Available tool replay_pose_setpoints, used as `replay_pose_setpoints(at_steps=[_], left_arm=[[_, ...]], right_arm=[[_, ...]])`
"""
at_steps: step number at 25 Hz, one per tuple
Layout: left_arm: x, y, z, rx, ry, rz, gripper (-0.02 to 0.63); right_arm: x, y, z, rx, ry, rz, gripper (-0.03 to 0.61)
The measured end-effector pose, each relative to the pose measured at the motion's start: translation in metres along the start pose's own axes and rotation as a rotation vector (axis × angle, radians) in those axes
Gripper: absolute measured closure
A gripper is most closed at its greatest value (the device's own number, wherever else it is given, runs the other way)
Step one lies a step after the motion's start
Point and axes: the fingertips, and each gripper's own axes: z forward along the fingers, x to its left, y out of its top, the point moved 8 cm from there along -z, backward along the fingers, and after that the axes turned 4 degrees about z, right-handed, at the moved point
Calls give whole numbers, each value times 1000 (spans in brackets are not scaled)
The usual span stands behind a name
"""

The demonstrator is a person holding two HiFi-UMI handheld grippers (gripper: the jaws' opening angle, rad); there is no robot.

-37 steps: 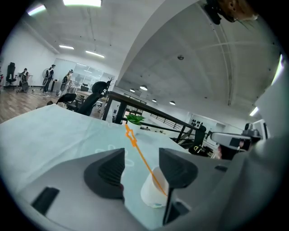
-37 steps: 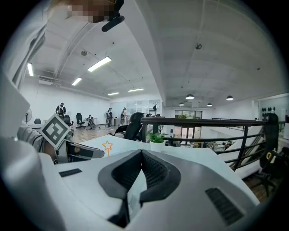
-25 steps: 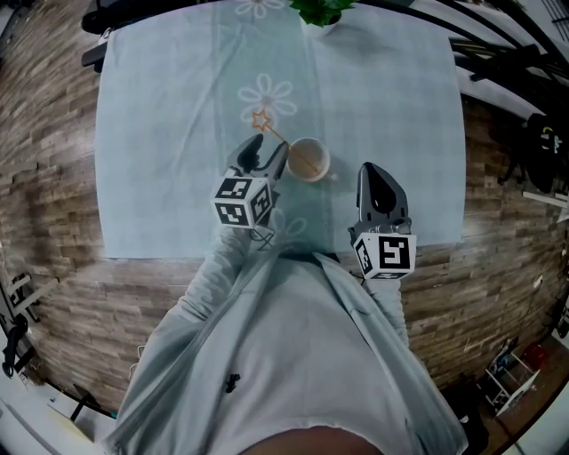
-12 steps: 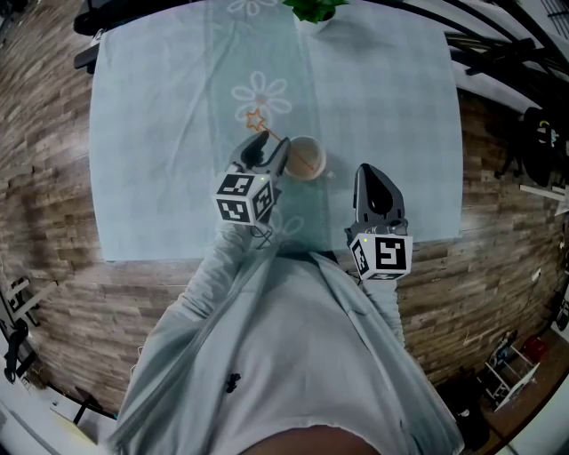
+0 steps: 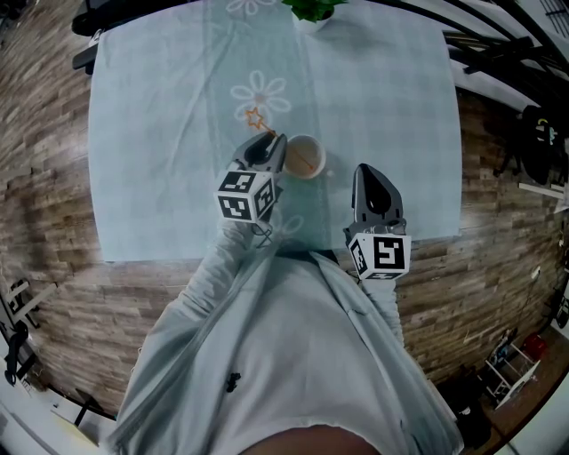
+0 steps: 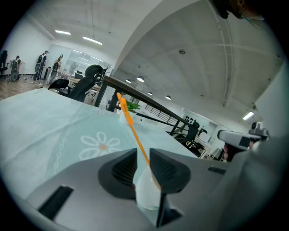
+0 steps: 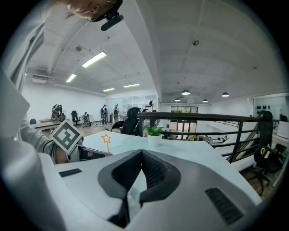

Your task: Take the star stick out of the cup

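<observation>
1. Star stick (image 6: 136,135): thin orange stick with an outlined star at the top.
   - Its lower end stands inside the cup.
   - The shaft leans up and to the left over the pale green tablecloth (image 5: 151,151).
   - The star end is clear of the rim and lies near a printed daisy (image 5: 260,93).
2. Left gripper (image 6: 143,153): held at the left side of the cup, its marker cube (image 5: 244,195) towards the person.
   - The jaws have just been closing and now stand a narrow gap apart.
   - The stick's shaft runs between them, just above the cup.
   - The shaft lies close to the right-hand jaw, and the pads do not clamp it from both sides.
3. Cup (image 5: 305,157): white, upright, tan inside.
   - It rests on the tablecloth near the middle of the table.
   - In the head view it sits just beside the left gripper's tips, on their right.
4. Potted plant (image 5: 316,11): green leaves in a white pot, at the far edge of the table and well apart from the cup.
5. Right gripper (image 7: 141,152): held over the near edge of the table, to the right of the cup and apart from it.
   - The jaw tips are together, with nothing between them.
</observation>
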Motion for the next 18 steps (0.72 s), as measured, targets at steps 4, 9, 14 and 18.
replay_pose_setpoints(at_steps=[4,9,14,18], left_arm=[[-4,1,2,-1,-6,1,552],[-5,4,2,-16,-20,-32,571],[-7,11,0,-51,-27,-36,588],[-11,15,-2,-62,-35,-10,592]], right_arm=[[-2,0,-2,0,-9,3,563],[-3,0,-3,1,-10,5,563],[-3,-1,-2,-1,-6,7,563],[-3,0,-3,-6,-4,4,563]])
